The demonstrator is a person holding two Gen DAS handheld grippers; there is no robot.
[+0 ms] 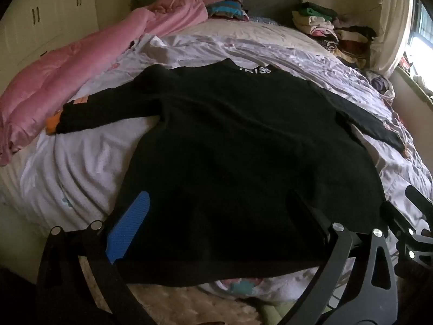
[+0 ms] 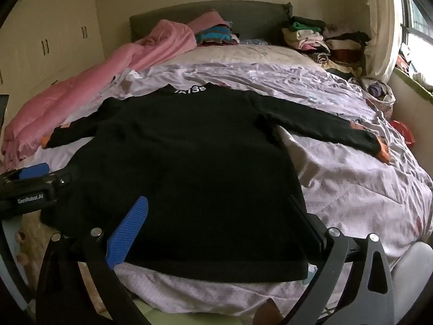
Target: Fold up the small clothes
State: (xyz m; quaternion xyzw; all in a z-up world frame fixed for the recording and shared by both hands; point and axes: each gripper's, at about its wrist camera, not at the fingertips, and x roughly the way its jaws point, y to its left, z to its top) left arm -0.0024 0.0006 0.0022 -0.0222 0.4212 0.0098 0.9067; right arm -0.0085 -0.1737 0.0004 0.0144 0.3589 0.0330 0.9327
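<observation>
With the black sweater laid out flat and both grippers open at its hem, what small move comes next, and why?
Probably the left gripper reaches to the left sleeve to fold it across the body. The sweater lies flat on the bed with both sleeves spread out, nothing is folded yet, and the right gripper also holds nothing.

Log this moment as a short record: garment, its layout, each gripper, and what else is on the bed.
garment: black sweater, white lettering on the collar
layout: spread flat on the lilac bedsheet, collar away from the cameras, both sleeves out to the sides
left gripper: jaws open over the hem, nothing held
right gripper: jaws open over the hem, nothing held
also on bed: pink quilt at left; clothes piles by the headboard
</observation>
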